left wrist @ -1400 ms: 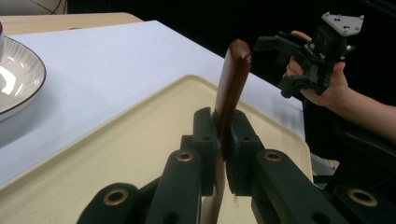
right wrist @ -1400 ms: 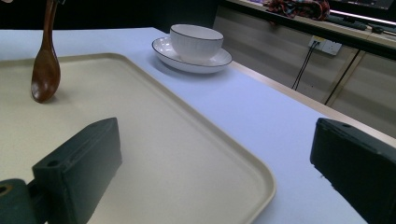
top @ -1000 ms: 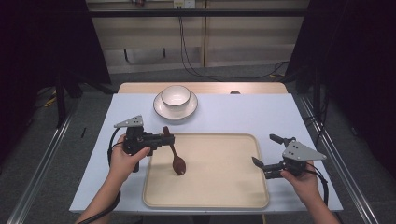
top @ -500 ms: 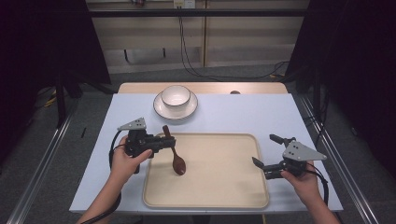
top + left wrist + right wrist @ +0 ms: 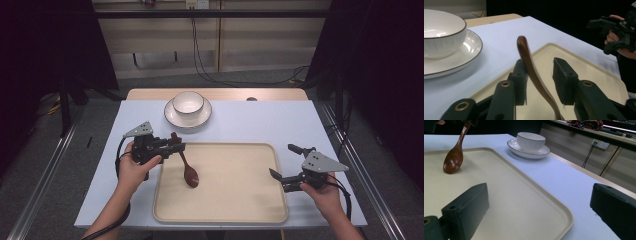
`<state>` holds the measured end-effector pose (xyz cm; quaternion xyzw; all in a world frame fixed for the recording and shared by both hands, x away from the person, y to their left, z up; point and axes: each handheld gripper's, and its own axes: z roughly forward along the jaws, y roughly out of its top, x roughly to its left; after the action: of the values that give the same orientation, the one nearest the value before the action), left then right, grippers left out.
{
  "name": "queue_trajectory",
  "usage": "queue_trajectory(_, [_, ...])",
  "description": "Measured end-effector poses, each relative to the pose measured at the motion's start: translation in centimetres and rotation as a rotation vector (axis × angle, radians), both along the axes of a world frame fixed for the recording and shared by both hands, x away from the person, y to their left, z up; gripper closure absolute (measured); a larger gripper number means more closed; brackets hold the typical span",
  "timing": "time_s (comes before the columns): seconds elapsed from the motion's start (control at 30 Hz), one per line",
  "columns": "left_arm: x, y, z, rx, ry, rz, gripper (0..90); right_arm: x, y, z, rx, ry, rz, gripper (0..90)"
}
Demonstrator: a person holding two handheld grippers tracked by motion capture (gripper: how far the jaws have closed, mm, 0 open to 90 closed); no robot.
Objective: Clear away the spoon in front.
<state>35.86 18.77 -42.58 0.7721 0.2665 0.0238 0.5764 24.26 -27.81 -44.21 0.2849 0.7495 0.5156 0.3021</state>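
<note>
1. The wooden spoon (image 5: 186,164) is leaning over the tray's (image 5: 250,215) left edge, bowl resting on the tray, handle up.
2. The left gripper (image 5: 176,146) is bracketing the handle, one jaw touching, the other apart.
3. It looks light, stiff and smooth; mid-handle should suit gripping.
4. The right gripper (image 5: 284,167) is sitting wide open, empty, near the tray's right edge.

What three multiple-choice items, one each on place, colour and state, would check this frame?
1. Where does the bowl sit?
A. on the tray
B. on a saucer beyond the tray
C. in the right gripper

2. What colour is the spoon?
A. brown
B. white
C. blue

3. How do the right gripper jaws stand?
A. shut on the spoon
B. shut on nothing
C. open, with nothing between

Answers: 1 B, the high view shows the bowl on its saucer, past the tray. 2 A, the spoon reads dark brown against the cream tray. 3 C, the right gripper view shows a wide gap with tray and table behind it.
</note>
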Motion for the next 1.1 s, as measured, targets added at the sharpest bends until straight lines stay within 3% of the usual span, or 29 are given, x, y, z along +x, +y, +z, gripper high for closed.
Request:
queue_trajectory(0.1, [0.3,-0.1,0.0,-0.003,0.002,0.003,62.2,0.0,0.1,0.0,0.000,0.000,-0.004,1.7])
queue_trajectory(0.33, [0.4,-0.5,-0.7,0.036,0.016,-0.006,60.7,0.0,0.1,0.0,0.004,-0.001,-0.005,1.7])
queue_trajectory(0.7, [0.6,-0.3,-0.7,0.028,0.007,0.014,53.8,0.0,0.1,0.0,-0.002,-0.001,-0.003,1.7])
queue_trajectory(1.1, [0.4,-0.6,-1.1,0.037,0.009,-0.002,51.8,-0.1,0.1,0.0,-0.006,-0.005,-0.006,1.7])
